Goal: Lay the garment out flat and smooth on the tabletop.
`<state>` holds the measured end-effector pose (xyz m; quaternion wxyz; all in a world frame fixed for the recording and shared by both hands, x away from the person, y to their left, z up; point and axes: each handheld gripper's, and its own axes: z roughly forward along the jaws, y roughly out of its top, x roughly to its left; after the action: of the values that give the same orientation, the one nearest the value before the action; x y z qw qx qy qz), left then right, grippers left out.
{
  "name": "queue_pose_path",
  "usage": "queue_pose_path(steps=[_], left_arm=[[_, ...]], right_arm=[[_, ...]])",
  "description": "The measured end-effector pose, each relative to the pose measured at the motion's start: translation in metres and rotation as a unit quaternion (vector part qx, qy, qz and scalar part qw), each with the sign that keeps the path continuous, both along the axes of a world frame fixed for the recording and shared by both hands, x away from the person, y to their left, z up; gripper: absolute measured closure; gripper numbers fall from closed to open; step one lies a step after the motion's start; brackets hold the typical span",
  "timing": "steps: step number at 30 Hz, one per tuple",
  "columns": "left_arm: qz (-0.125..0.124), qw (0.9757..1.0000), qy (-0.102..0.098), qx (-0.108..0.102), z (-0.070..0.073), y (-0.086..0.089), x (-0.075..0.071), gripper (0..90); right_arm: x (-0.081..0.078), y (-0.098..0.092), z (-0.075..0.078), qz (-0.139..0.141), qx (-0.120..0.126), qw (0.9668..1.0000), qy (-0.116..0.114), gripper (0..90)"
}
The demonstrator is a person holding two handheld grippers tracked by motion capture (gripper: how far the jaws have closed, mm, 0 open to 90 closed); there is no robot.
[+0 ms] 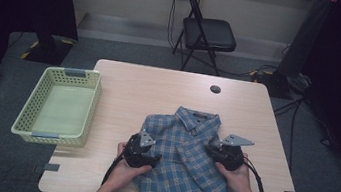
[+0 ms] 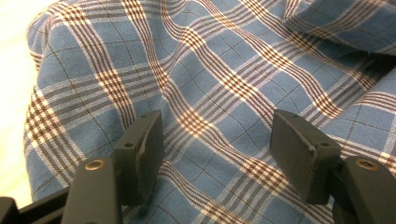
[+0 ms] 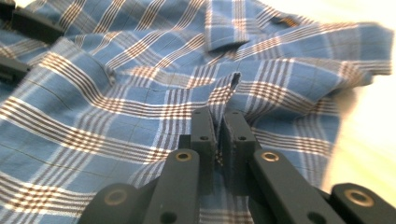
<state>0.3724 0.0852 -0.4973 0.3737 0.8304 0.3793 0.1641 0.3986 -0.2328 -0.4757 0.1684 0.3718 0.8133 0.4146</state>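
A blue plaid shirt (image 1: 185,153) lies face up on the near half of the wooden table (image 1: 134,91), collar toward the far side. My left gripper (image 1: 152,155) rests at the shirt's left side. In the left gripper view its jaws (image 2: 217,149) stand open over flat plaid cloth (image 2: 210,70), and nothing is pinched between the pads. My right gripper (image 1: 216,150) sits at the shirt's right side. In the right gripper view the right gripper (image 3: 218,126) is shut, with a raised ridge of the shirt's cloth (image 3: 116,93) running in between the pads.
A pale green plastic basket (image 1: 91,110) with nothing in it stands at the table's left edge. A dark round grommet (image 1: 215,88) sits near the far edge. A black folding chair (image 1: 207,33) stands on the floor beyond the table. The shirt's hem hangs over the near edge.
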Motion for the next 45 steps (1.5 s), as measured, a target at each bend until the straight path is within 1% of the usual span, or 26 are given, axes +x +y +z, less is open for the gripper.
queue_pose_path(steps=[3, 8, 12, 16, 18, 21, 25, 26, 27, 29, 30, 31, 33, 34, 35, 37, 38, 40, 41, 42, 44, 45], left_arm=[[0.005, 1.0000, -0.002, -0.002, -0.001, -0.001, 0.000, 34.7], [0.009, 1.0000, -0.003, -0.002, -0.001, -0.002, 0.002, 34.7], [0.008, 1.0000, -0.003, -0.003, -0.001, -0.002, 0.004, 34.7], [0.010, 0.9999, -0.002, -0.002, -0.001, -0.002, 0.004, 34.7], [0.010, 0.9999, -0.002, -0.002, -0.001, -0.002, 0.004, 34.7], [0.011, 0.9999, -0.002, 0.000, 0.000, -0.001, 0.005, 34.7], [0.013, 0.9999, -0.001, -0.001, 0.000, -0.001, 0.006, 34.7], [0.011, 0.9999, -0.001, 0.001, 0.000, -0.001, 0.006, 34.7], [0.012, 0.9999, 0.000, 0.001, 0.000, -0.001, 0.007, 34.7], [0.015, 0.9999, 0.000, -0.002, 0.000, -0.001, 0.007, 34.7], [0.015, 0.9999, -0.001, -0.002, 0.000, -0.001, 0.007, 34.7], [0.015, 0.9999, -0.001, -0.002, 0.000, -0.001, 0.007, 34.7], [0.015, 0.9999, -0.001, -0.003, 0.000, 0.000, 0.007, 34.7], [0.015, 0.9999, -0.001, -0.002, 0.000, 0.000, 0.007, 34.7], [0.016, 0.9999, 0.000, -0.003, 0.000, 0.000, 0.007, 34.6], [0.018, 0.9998, 0.002, -0.006, 0.000, 0.000, 0.007, 34.6], [0.019, 0.9998, 0.004, -0.009, 0.000, 0.000, 0.007, 34.6], [0.019, 0.9997, 0.006, -0.011, 0.000, 0.001, 0.007, 34.6], [0.020, 0.9997, 0.008, -0.012, 0.001, 0.001, 0.007, 34.6], [0.021, 0.9997, 0.009, -0.012, 0.001, 0.001, 0.007, 34.6], [0.022, 0.9996, 0.011, -0.017, 0.001, 0.001, 0.008, 34.6], [0.022, 0.9996, 0.011, -0.016, 0.001, 0.001, 0.008, 34.5]], right_arm=[[-0.001, -0.008, 0.008, -0.014, 0.004, 0.9999, -0.008, 85.6], [0.000, -0.031, 0.018, -0.052, 0.008, 0.9984, -0.020, 86.1], [0.000, -0.052, 0.032, -0.071, 0.023, 0.9967, -0.031, 86.2], [-0.002, -0.073, 0.045, -0.095, 0.028, 0.9941, -0.045, 86.4], [-0.003, -0.085, 0.050, -0.112, 0.038, 0.9918, -0.048, 86.5], [-0.006, -0.106, 0.057, -0.136, 0.043, 0.9880, -0.058, 86.6], [-0.011, -0.135, 0.064, -0.172, 0.049, 0.9815, -0.067, 86.7], [-0.012, -0.142, 0.065, -0.185, 0.044, 0.9794, -0.069, 86.7], [-0.014, -0.149, 0.066, -0.199, 0.044, 0.9766, -0.070, 86.8], [-0.017, -0.162, 0.069, -0.214, 0.052, 0.9725, -0.075, 86.8], [-0.018, -0.168, 0.070, -0.224, 0.056, 0.9697, -0.079, 86.8], [-0.019, -0.174, 0.072, -0.230, 0.061, 0.9679, -0.081, 86.8], [-0.022, -0.186, 0.074, -0.243, 0.061, 0.9646, -0.084, 86.8], [-0.024, -0.192, 0.075, -0.246, 0.063, 0.9638, -0.082, 86.8], [-0.026, -0.197, 0.076, -0.249, 0.059, 0.9630, -0.085, 86.8], [-0.031, -0.209, 0.077, -0.264, 0.050, 0.9592, -0.088, 86.9], [-0.033, -0.215, 0.077, -0.270, 0.051, 0.9575, -0.089, 86.9], [-0.038, -0.229, 0.078, -0.289, 0.055, 0.9511, -0.094, 86.9], [-0.040, -0.236, 0.079, -0.298, 0.057, 0.9484, -0.093, 86.9], [-0.042, -0.243, 0.079, -0.309, 0.054, 0.9447, -0.094, 87.0], [-0.046, -0.254, 0.079, -0.330, 0.038, 0.9387, -0.092, 86.9], [-0.048, -0.259, 0.079, -0.343, 0.034, 0.9340, -0.093, 86.8]])
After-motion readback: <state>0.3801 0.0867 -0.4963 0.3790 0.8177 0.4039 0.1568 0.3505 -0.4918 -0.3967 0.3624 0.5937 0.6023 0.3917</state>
